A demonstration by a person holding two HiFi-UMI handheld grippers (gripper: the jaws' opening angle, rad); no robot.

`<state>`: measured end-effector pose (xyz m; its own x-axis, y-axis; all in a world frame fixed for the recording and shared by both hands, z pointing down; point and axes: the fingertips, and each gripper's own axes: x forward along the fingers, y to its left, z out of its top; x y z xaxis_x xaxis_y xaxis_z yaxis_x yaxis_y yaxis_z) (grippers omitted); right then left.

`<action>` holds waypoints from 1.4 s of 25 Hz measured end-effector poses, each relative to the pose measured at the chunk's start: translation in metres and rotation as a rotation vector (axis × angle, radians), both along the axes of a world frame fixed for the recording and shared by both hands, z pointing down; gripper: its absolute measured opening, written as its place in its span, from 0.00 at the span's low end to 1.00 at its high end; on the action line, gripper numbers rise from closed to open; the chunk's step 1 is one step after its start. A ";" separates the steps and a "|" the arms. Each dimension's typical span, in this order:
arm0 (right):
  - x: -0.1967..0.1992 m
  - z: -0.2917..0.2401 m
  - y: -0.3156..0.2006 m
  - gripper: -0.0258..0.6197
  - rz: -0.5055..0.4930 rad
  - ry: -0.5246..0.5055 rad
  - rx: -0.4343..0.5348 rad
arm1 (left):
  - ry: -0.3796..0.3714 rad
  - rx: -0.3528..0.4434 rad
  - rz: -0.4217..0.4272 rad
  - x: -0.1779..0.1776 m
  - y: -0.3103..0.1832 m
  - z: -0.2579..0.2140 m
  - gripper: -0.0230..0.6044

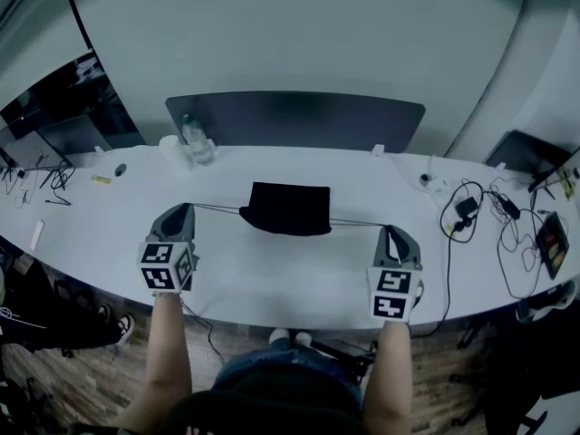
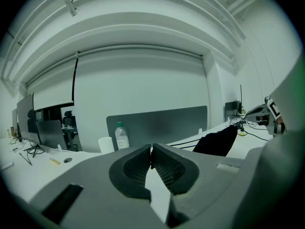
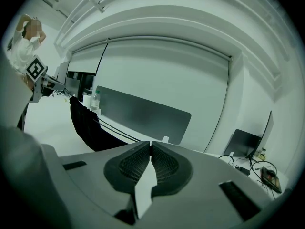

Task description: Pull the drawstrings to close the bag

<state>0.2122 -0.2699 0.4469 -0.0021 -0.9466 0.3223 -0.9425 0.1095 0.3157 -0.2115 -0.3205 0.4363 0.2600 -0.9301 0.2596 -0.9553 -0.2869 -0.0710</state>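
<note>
A black drawstring bag (image 1: pixel 290 208) lies on the white table (image 1: pixel 272 270), midway between my two grippers. One drawstring (image 1: pixel 217 207) runs taut from its left side to my left gripper (image 1: pixel 184 210), which is shut on the cord. Another drawstring (image 1: pixel 358 222) stretches right to my right gripper (image 1: pixel 391 231), shut on that cord too. In the left gripper view the jaws (image 2: pixel 151 150) meet with dark cord between them, and the bag (image 2: pixel 217 141) sits to the right. The right gripper view shows its jaws (image 3: pixel 150 145) pressed together, cords (image 3: pixel 114 130) leading to the bag (image 3: pixel 88 125) on the left.
A water bottle (image 1: pixel 195 140) and a white cup (image 1: pixel 170 149) stand at the back left before a grey partition (image 1: pixel 294 120). Tangled cables and chargers (image 1: pixel 489 216) lie at the right. The table's front edge runs just below both grippers.
</note>
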 end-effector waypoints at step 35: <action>0.049 -0.022 -0.041 0.05 0.108 0.030 0.036 | -0.020 0.006 -0.070 -0.022 -0.041 -0.015 0.06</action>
